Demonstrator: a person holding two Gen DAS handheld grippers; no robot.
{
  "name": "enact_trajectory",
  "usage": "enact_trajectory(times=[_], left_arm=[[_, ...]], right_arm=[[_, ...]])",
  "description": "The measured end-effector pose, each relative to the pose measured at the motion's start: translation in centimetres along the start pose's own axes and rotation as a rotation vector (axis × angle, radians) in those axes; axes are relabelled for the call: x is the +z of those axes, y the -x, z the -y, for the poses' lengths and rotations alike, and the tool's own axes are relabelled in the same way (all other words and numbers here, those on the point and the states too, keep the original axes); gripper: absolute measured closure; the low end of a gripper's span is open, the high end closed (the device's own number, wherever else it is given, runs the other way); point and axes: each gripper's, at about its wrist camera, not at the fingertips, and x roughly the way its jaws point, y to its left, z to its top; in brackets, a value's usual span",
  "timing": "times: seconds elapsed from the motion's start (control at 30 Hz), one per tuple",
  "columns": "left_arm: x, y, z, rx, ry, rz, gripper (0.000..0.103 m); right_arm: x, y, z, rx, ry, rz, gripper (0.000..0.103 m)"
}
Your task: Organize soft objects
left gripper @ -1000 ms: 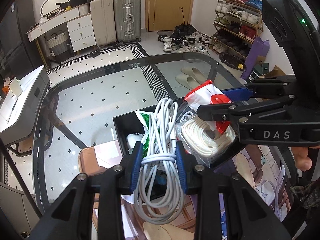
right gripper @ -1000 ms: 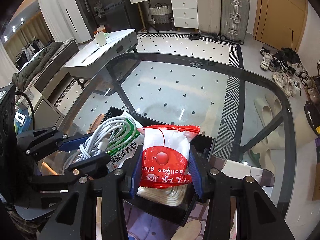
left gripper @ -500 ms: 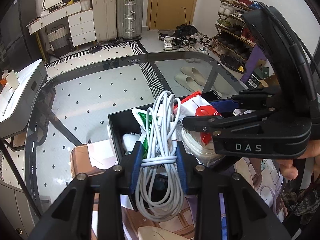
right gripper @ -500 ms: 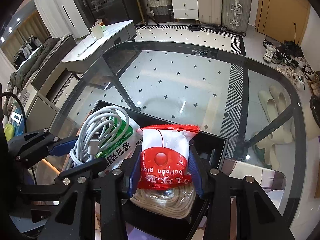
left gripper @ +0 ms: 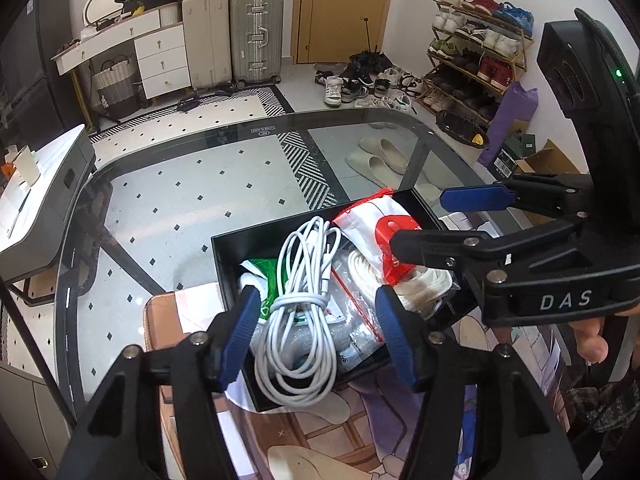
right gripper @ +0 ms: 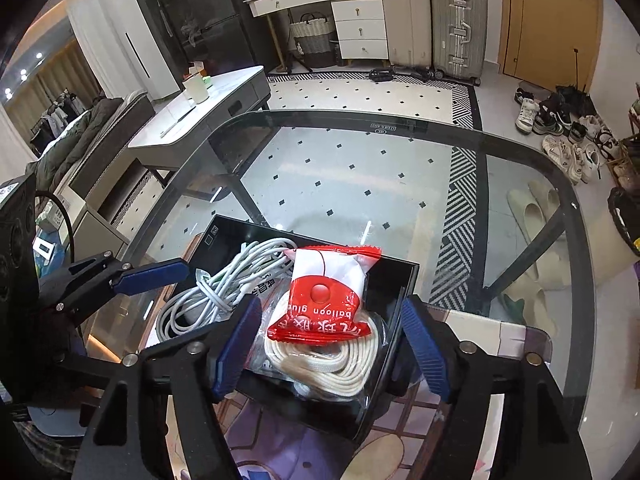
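Note:
A black open box (left gripper: 226, 258) (right gripper: 402, 292) sits on a glass table. A coiled white cable (left gripper: 298, 308) (right gripper: 212, 292) lies in its left part, on a green-and-white packet (left gripper: 266, 280). A red-and-white "balloon glue" packet (right gripper: 326, 300) (left gripper: 384, 236) rests on a bagged coil of cream rope (right gripper: 340, 360) (left gripper: 416, 284) in the right part. My left gripper (left gripper: 316, 332) is open, its jaws either side of the cable. My right gripper (right gripper: 330, 344) is open, its jaws either side of the packet and rope.
The box stands on a printed mat (left gripper: 320, 432) near the table's front edge. The glass table top (right gripper: 340, 176) stretches beyond the box. A grey side table (right gripper: 208, 120) stands far left; a shoe rack (left gripper: 476, 56) stands far right.
Both grippers have opened. The left one let go of the white cable and the right one let go of the red-and-white packet; both things now lie in the box.

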Motion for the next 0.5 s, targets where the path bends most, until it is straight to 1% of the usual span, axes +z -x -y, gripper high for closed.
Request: enact_trajectory(times=[0.07,0.13,0.17,0.23,0.3,0.37,0.47,0.5], left_arm=[[-0.2,0.6,0.1,0.012,-0.008,0.011,0.034],[-0.4,1.0,0.1,0.023,-0.004,0.018,0.03],[-0.5,1.3,0.0,0.019,0.002,0.026,0.026],[-0.7,1.9,-0.2,0.017,0.014,0.043,0.026],[-1.2,2.5,-0.4,0.021,0.021,0.062,0.024],[-1.7,3.2,-0.6,0.021,0.024,0.085,0.015],[-2.4,4.1,-0.3,0.023,0.012,0.11,0.007],[-2.7,4.4,-0.4,0.021,0.015,0.118,0.005]], right_arm=[[-0.4,0.7,0.0,0.005,0.002,0.015,0.019],[-0.9,1.3,-0.3,0.013,0.013,0.03,0.018],[-1.2,1.7,-0.4,0.015,0.017,0.035,0.018],[-1.9,2.4,-0.6,0.019,0.021,0.054,0.016],[-2.5,3.1,-0.7,0.019,0.019,0.079,0.011],[-3.2,3.8,-0.8,0.023,0.017,0.103,0.009],[-4.1,4.8,-1.2,0.017,0.018,0.156,0.005],[-4.5,5.1,-1.2,0.013,0.02,0.174,0.005]])
